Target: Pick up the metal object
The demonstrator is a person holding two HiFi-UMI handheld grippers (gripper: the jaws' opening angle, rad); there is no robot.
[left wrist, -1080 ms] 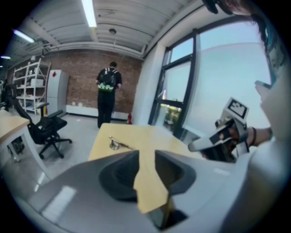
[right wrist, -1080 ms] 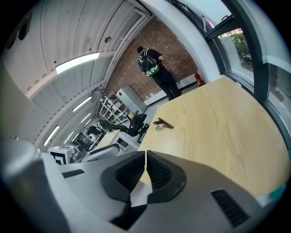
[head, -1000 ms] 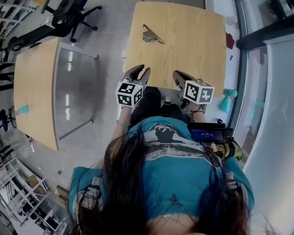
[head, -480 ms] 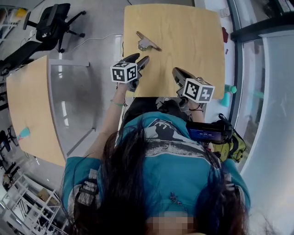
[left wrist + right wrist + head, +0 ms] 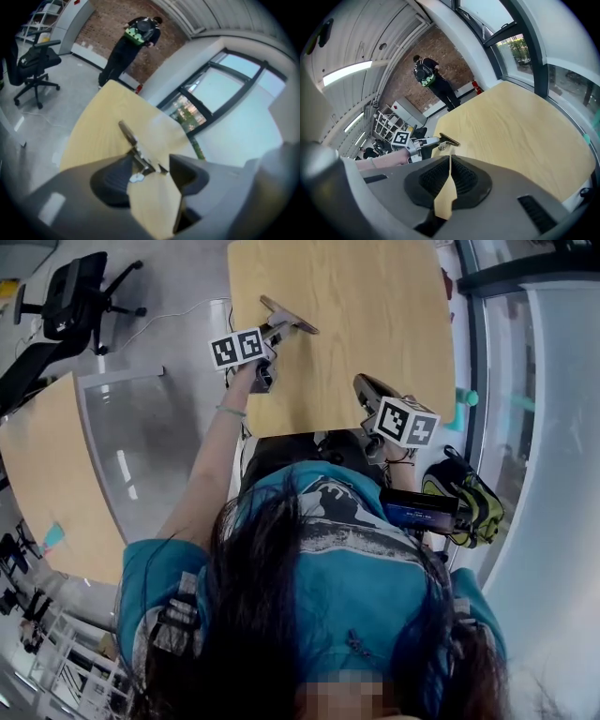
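Note:
The metal object (image 5: 289, 315), a long clamp-like piece with a dark handle, lies near the left edge of the wooden table (image 5: 375, 306). My left gripper (image 5: 270, 334) has reached its near end. In the left gripper view the jaws are opening, and the object's (image 5: 127, 133) near end sits just at the gap of the left gripper (image 5: 150, 164), with neither pad pressing on it. My right gripper (image 5: 367, 393) hovers at the table's near edge, shut with nothing in it. The right gripper view shows the right gripper (image 5: 449, 161) closed, and the object (image 5: 449, 139) far off beside the left gripper (image 5: 425, 143).
A second wooden table (image 5: 37, 484) stands to the left across a strip of grey floor. A black office chair (image 5: 75, 292) is at the far left. A yellow-green bag (image 5: 464, 502) lies on the floor at the right. A person with a backpack (image 5: 136, 40) stands far away.
My left gripper has travelled forward from the table's near edge to the metal object, and its jaws have spread. The right gripper has stayed where it was.

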